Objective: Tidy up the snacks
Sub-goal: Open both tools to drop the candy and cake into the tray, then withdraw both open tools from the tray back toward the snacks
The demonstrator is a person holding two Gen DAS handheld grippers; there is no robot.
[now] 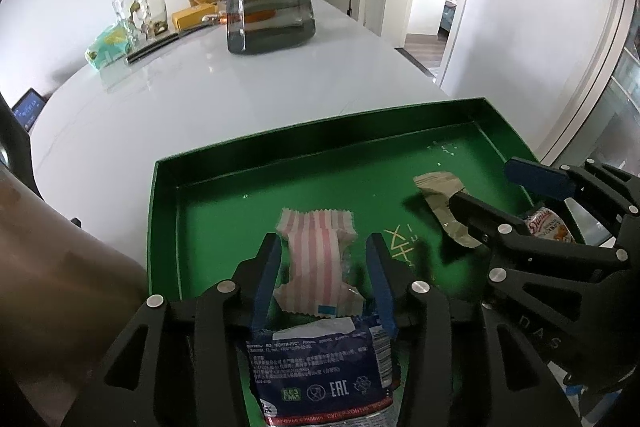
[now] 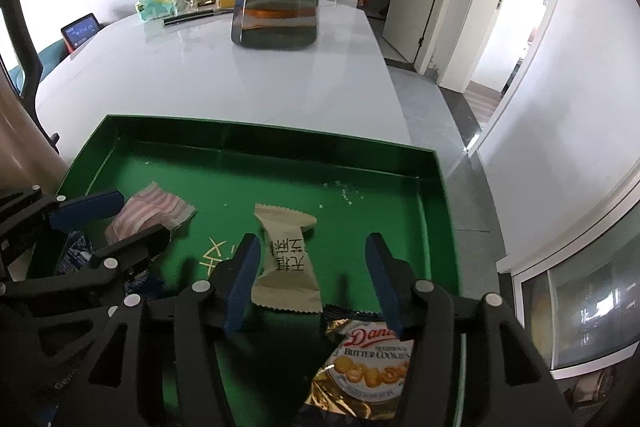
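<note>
While both grippers hover over the green tray point(image 2: 436, 171), the left gripper point(image 1: 322, 259) stands apart around the pink-striped packet point(image 1: 316, 263); the right gripper point(image 2: 312, 263) gapes beside the beige packet point(image 2: 286, 259). A butter cookies pack point(image 2: 368, 367) lies nearest.

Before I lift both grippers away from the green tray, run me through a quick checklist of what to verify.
1. Left gripper clear of the pink striped packet: ok, gaps show beside both pads.
2. Right gripper clear of the beige packet: cannot tell, its left pad sits right at the packet's edge.
3. Both packets flat on the green tray floor: ok.
4. Butter cookie bag inside the tray: cannot tell, it lies at the near edge.
5. Blue packet out of the left gripper's path: not ok, it lies directly under the fingers.
</note>
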